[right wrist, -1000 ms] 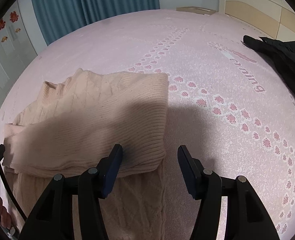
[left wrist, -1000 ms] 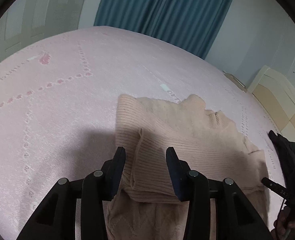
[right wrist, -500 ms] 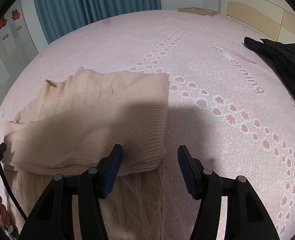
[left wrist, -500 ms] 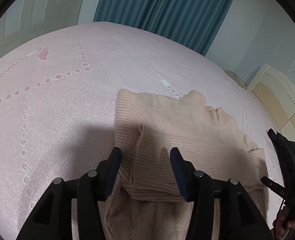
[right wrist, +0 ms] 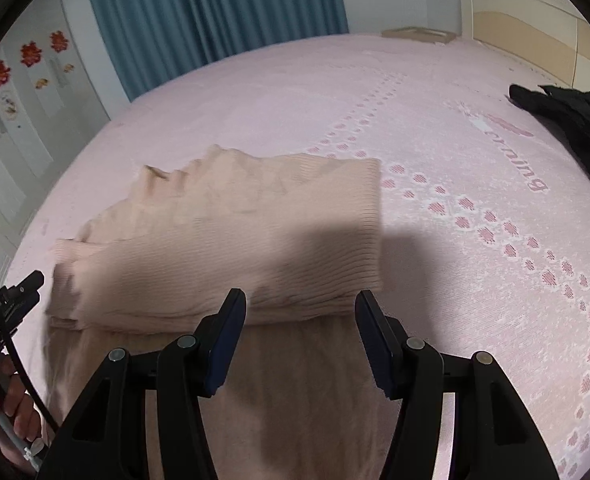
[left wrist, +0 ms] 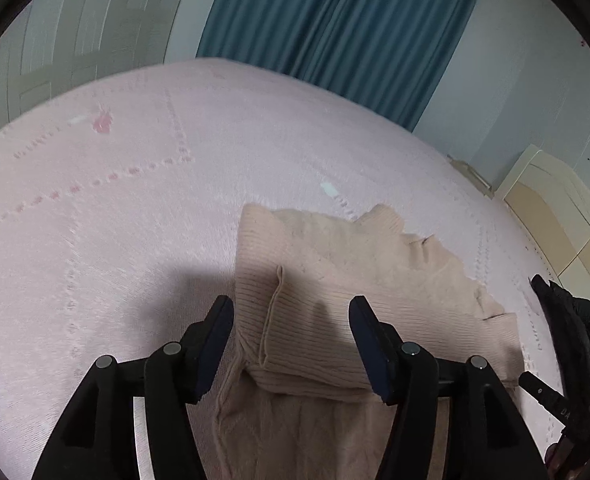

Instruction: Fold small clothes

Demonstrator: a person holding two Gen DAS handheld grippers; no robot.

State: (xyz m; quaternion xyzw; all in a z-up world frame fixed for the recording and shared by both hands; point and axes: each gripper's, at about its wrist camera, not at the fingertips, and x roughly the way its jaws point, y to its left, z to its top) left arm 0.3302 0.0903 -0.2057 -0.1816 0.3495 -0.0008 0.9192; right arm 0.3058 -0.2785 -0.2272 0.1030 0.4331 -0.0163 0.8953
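A beige knit sweater point(left wrist: 347, 288) lies on the pink bed cover point(left wrist: 115, 220), its sleeves folded across the body. It also shows in the right wrist view point(right wrist: 231, 240). My left gripper point(left wrist: 291, 316) is open and empty, just above the sweater's near left side, over the folded sleeve cuff. My right gripper point(right wrist: 301, 312) is open and empty, above the near right end of the folded sleeve. The sweater's lower part runs under both grippers, partly hidden.
A black garment point(right wrist: 567, 108) lies at the bed's right side, also in the left wrist view point(left wrist: 575, 328). Teal curtains point(left wrist: 335, 20) and a beige headboard point(right wrist: 535, 28) stand beyond. Wardrobe doors point(left wrist: 75, 32) are on the left.
Both grippers have opened a little wider and tilted up slightly, so more of the room shows. The sweater has not moved.
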